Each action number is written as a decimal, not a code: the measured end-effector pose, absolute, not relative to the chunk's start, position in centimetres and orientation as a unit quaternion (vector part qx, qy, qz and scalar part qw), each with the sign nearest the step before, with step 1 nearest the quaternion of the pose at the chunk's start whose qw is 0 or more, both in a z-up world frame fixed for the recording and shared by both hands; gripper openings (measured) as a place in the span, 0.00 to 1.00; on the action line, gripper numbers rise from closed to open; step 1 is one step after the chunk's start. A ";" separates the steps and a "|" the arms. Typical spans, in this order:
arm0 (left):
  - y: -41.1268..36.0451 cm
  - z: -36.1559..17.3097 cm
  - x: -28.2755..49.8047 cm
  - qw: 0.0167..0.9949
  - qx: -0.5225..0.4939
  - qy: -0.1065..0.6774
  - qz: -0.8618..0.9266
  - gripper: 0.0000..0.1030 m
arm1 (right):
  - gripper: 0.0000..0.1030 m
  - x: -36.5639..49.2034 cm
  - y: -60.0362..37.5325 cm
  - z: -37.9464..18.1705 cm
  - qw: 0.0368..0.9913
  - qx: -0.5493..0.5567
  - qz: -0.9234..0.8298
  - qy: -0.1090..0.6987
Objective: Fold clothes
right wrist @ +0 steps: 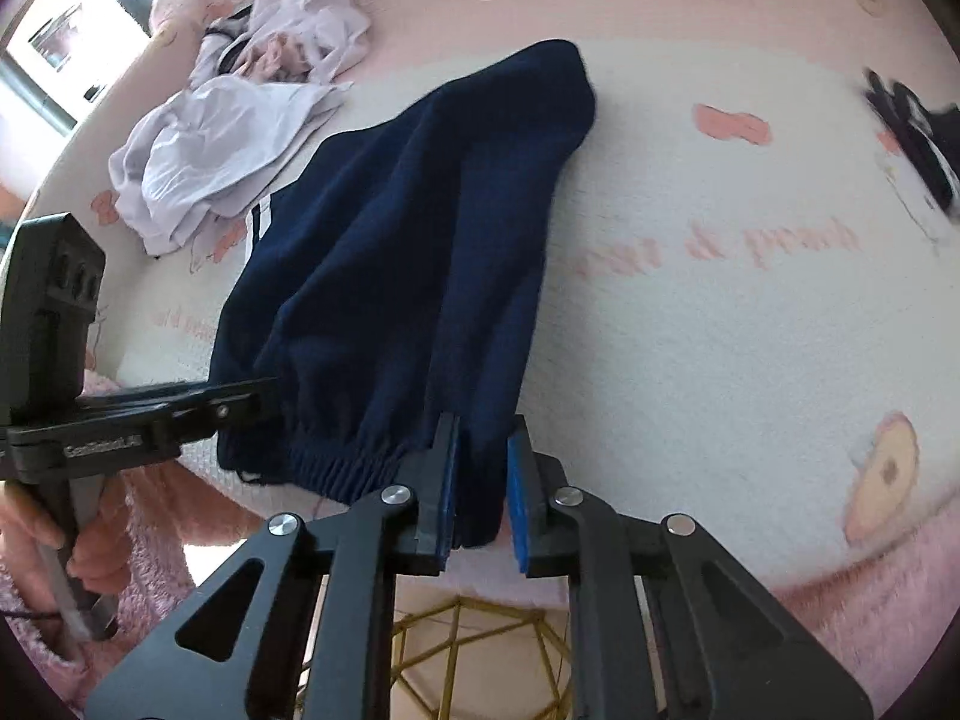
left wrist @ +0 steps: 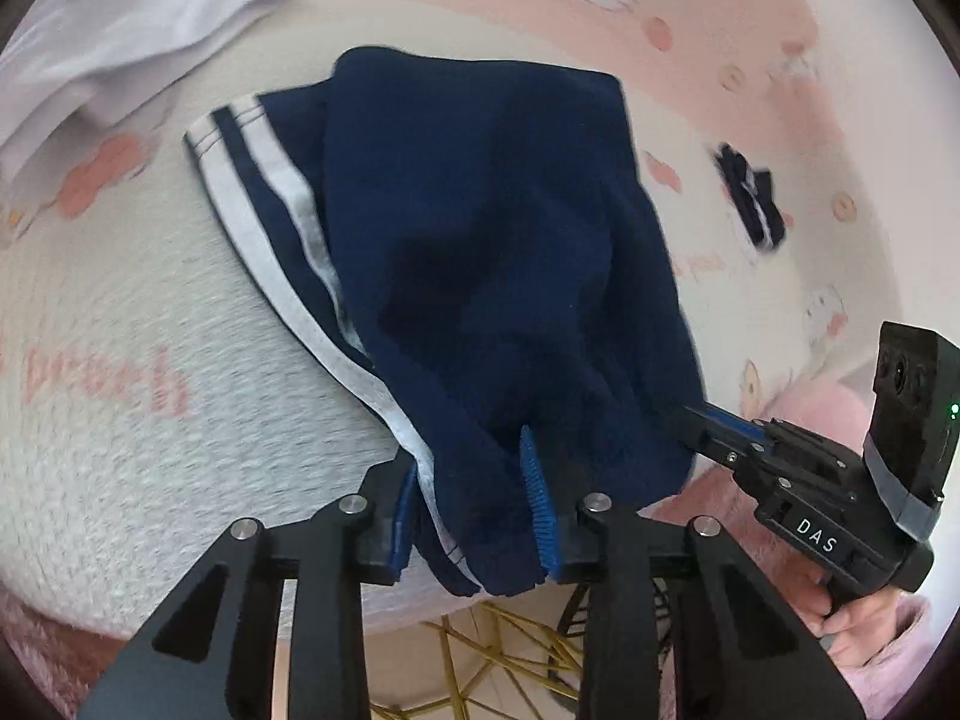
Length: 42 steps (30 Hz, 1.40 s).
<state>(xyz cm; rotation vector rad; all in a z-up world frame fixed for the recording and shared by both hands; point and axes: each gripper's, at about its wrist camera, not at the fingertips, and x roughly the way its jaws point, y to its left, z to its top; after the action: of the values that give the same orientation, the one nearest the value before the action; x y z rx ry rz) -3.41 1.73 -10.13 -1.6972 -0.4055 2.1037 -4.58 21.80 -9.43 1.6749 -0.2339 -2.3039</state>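
Pink-and-cream cartoon-cat fabric covers the soft surface [left wrist: 150, 420] in the left wrist view, with pink lettering on it too blurred to read. Navy trousers [left wrist: 480, 240] with white side stripes lie folded across the middle of it, their near end lifted off the surface at its front edge. The left claw [left wrist: 474, 516] reaches in from the bottom, its blue-padded fingers [left wrist: 540, 504] part-way closed with the trousers' striped edge hanging between them; the fabric touches both pads. At right, the right claw [left wrist: 702, 426] points in level from the side, its tips buried in the trousers' other corner, so its fingers are hidden here; white letters "DAS" show on its body, and a hand [left wrist: 840, 612] in a fluffy pink sleeve grips its handle. A pale garment [left wrist: 120, 30] lies crumpled far left, and a small dark item [left wrist: 750, 198] sits well apart at right.

From the right wrist view, the same surface [right wrist: 720, 360] carries pink writing, again illegible. The trousers [right wrist: 420, 240] slope down toward the camera, elastic waistband nearest. The right claw [right wrist: 483, 492] has its fingers [right wrist: 516, 498] narrowly apart with the waistband corner between them, pressed against the left-hand pad. The left claw [right wrist: 264, 390] comes in flat from the left and bites the waistband's other end; lettering on its body is unreadable. A hand [right wrist: 90, 552] holds its handle. The pale garment [right wrist: 228, 144] is piled at upper left
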 end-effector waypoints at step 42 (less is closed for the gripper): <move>-6.7 -8.7 -13.5 0.169 -0.568 -0.202 0.780 0.34 | 0.39 -17.7 21.7 -6.3 0.127 0.537 -0.834 -0.030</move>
<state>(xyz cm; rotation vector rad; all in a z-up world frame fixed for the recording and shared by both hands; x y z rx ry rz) -13.46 -6.66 -8.70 -1.6147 -0.5737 2.2168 -17.73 21.72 -6.31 1.5619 -0.0887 -2.4257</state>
